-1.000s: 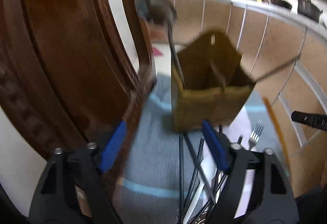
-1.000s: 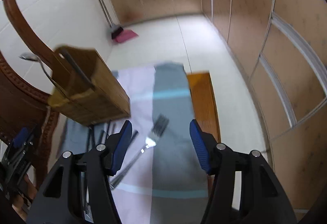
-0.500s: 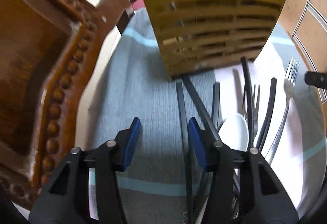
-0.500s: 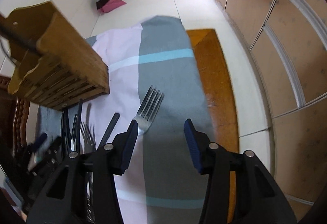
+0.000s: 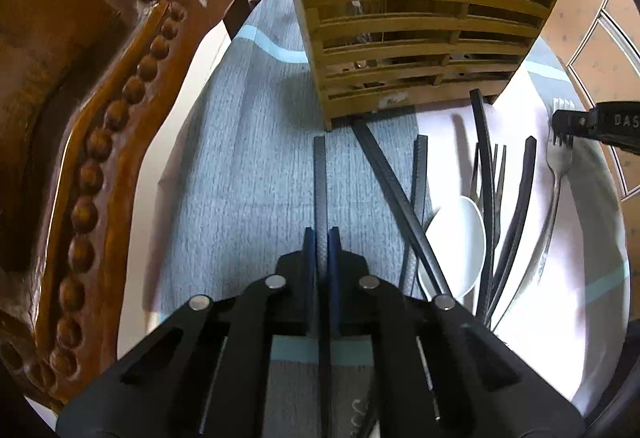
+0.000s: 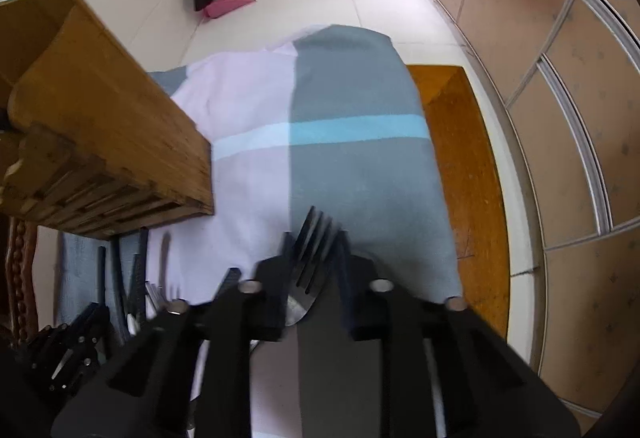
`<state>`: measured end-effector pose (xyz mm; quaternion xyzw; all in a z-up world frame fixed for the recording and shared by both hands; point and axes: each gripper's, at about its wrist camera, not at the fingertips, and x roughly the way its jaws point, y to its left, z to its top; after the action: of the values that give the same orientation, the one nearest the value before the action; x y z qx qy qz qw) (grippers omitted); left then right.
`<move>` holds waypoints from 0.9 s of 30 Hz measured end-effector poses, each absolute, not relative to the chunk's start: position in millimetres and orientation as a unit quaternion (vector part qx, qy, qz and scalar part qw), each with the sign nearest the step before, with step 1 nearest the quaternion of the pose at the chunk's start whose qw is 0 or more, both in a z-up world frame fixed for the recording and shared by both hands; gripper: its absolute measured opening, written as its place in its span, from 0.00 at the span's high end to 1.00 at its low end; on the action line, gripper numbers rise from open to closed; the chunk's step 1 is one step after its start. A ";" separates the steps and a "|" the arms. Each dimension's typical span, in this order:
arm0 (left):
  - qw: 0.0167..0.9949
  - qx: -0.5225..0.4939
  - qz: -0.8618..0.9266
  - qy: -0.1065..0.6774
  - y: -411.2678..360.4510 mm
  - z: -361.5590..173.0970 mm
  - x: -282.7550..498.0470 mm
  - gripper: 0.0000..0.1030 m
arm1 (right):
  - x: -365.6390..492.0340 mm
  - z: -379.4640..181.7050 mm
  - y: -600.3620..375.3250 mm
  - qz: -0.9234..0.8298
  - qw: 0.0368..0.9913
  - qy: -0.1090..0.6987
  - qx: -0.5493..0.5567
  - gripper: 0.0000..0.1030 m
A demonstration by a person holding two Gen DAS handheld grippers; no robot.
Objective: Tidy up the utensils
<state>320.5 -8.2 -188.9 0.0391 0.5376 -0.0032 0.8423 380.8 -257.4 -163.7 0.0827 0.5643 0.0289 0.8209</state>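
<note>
A black chopstick is being clamped between the closed fingers of the left gripper, below the slatted bamboo utensil holder; only this view is showing the white spoon. A silver metal fork is being gripped by the right gripper; its handle is being hidden. The striped grey cloth is covering the tabletop.
</note>
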 end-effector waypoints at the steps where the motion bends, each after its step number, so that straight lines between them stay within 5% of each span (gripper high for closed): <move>1: 0.842 0.039 -0.002 0.538 -8.3 -189.0 318.5 0.93 | 379.9 -162.2 -256.2 0.034 0.820 0.566 0.081 0.95; 20: 0.800 -0.039 -0.049 0.596 -1.0 -191.8 269.6 0.92 | 345.5 -154.3 -236.8 0.099 0.796 0.597 -0.014 0.95; 27: 0.821 0.059 -0.009 0.568 -19.1 -191.1 303.5 0.68 | 344.9 -159.0 -235.0 0.106 0.788 0.606 -0.011 0.95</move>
<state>303.5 -19.1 -191.1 0.0591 0.5681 -0.0093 0.8208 344.9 -235.0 -159.0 -0.0106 0.6058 0.1063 0.7884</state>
